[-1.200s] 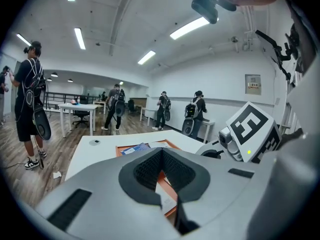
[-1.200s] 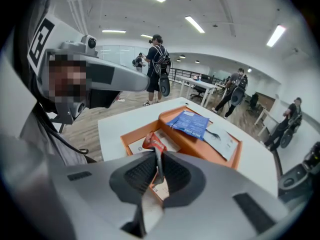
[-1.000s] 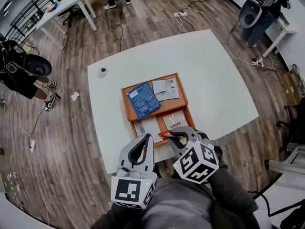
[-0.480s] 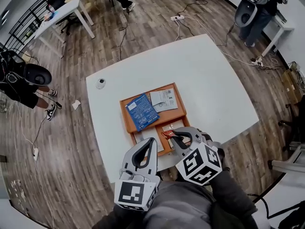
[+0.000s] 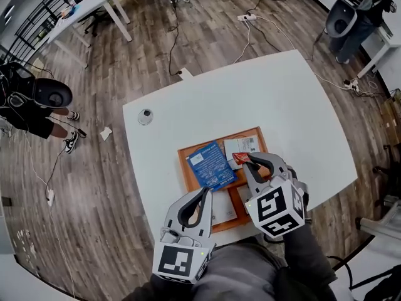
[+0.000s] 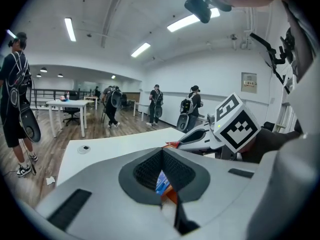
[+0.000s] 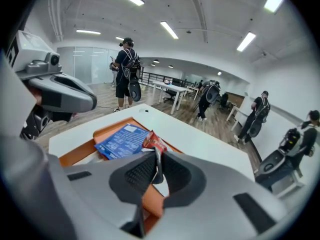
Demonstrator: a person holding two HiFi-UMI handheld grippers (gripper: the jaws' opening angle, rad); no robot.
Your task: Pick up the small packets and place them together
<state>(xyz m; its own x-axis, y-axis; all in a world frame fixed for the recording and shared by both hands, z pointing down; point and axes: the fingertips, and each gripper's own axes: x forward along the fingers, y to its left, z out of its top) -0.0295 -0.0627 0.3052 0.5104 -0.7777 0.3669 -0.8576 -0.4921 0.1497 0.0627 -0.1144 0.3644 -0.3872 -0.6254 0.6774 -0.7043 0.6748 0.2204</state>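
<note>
**Inspector:** Right gripper, state?

**Examiner:** The right gripper [image 7: 158, 156] is clamped on a small red packet [image 7: 154, 142], which is held above the far right part of the orange tray [image 5: 219, 135].

**Inspector:** Left gripper?

**Examiner:** The left gripper [image 6: 162, 153] has its jaws together with nothing between them. Its tips are over the tray's near left part, at the near edge of a blue pack [image 5: 211, 165].

**Inspector:** Surroundings?

**Examiner:** A white leaflet [image 5: 244, 145] lies right of the blue pack. The tray sits on a white table [image 5: 250, 93].
</note>
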